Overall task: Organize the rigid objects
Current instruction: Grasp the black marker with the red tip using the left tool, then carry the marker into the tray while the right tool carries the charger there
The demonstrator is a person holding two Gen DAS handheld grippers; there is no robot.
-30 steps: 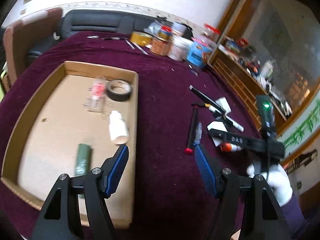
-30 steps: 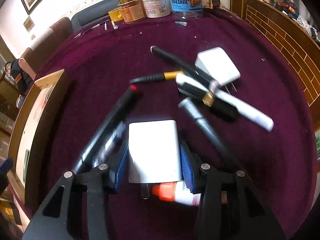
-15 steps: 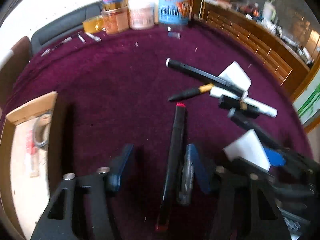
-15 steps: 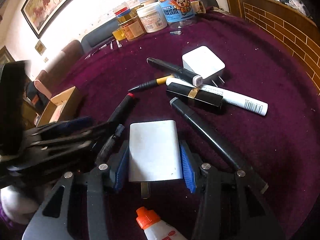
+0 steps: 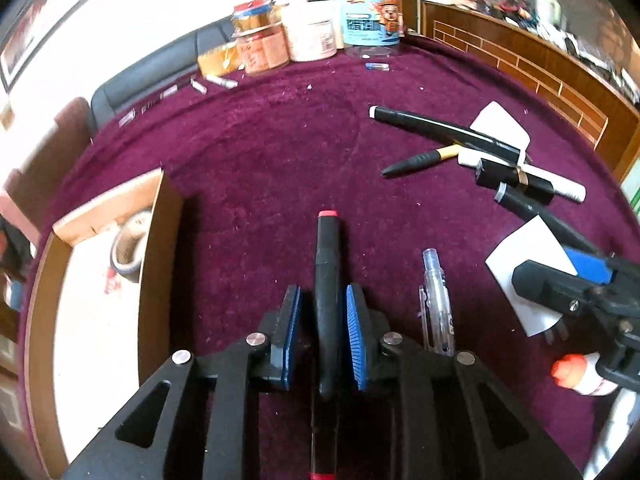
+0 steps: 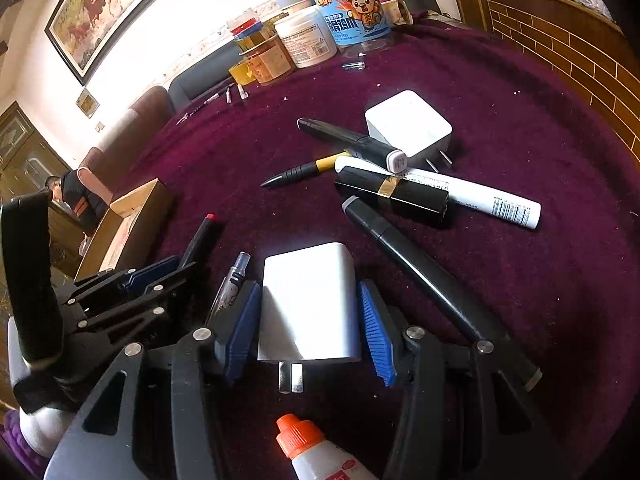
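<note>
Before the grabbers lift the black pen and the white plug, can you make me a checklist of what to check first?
1. Left gripper around the red-tipped black pen: ok, its jaws have just been closing.
2. Pads pressing the pen on both sides: cannot tell.
3. White charger between the right gripper pads: ok.
4. Right pads gripping the charger: not ok, a gap shows and the jaws have just been opening.
5. Clear pen outside the left jaws: ok.
6. Cardboard box has room: ok.

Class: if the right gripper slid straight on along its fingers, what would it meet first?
The white plug-in charger already between the right gripper; beyond it, probably the black lipstick tube with gold band.
</note>
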